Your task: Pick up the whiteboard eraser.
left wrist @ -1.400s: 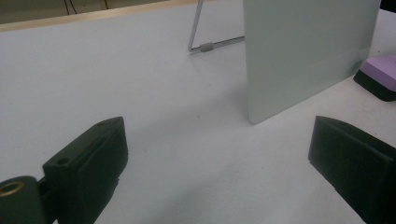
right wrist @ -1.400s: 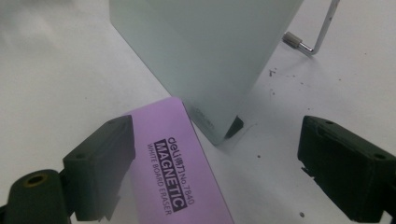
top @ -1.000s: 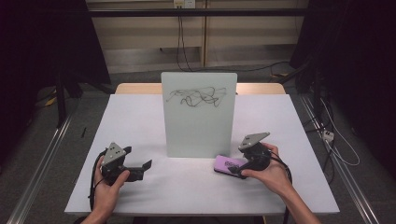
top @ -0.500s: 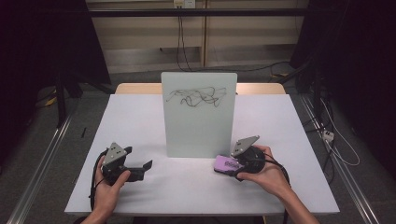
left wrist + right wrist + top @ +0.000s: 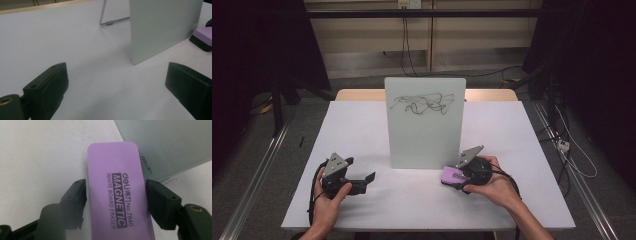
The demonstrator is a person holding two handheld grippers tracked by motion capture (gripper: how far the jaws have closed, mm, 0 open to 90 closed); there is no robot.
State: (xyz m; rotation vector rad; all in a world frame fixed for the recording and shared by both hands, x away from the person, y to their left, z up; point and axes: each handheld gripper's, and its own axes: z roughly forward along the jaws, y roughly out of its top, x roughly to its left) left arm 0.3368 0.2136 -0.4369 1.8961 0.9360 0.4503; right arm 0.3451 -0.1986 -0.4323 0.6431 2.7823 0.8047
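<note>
Between the right claw's parted jaws lies the flat purple rectangular whiteboard eraser, long axis running along them, on the white desk beside the scribbled upright whiteboard; left claw gapes empty, well apart.

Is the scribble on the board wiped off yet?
Not yet. The black scribble is all on the whiteboard. The right claw straddles the purple eraser lying on the table. The left claw waits open. Lifting and wiping remain.
</note>
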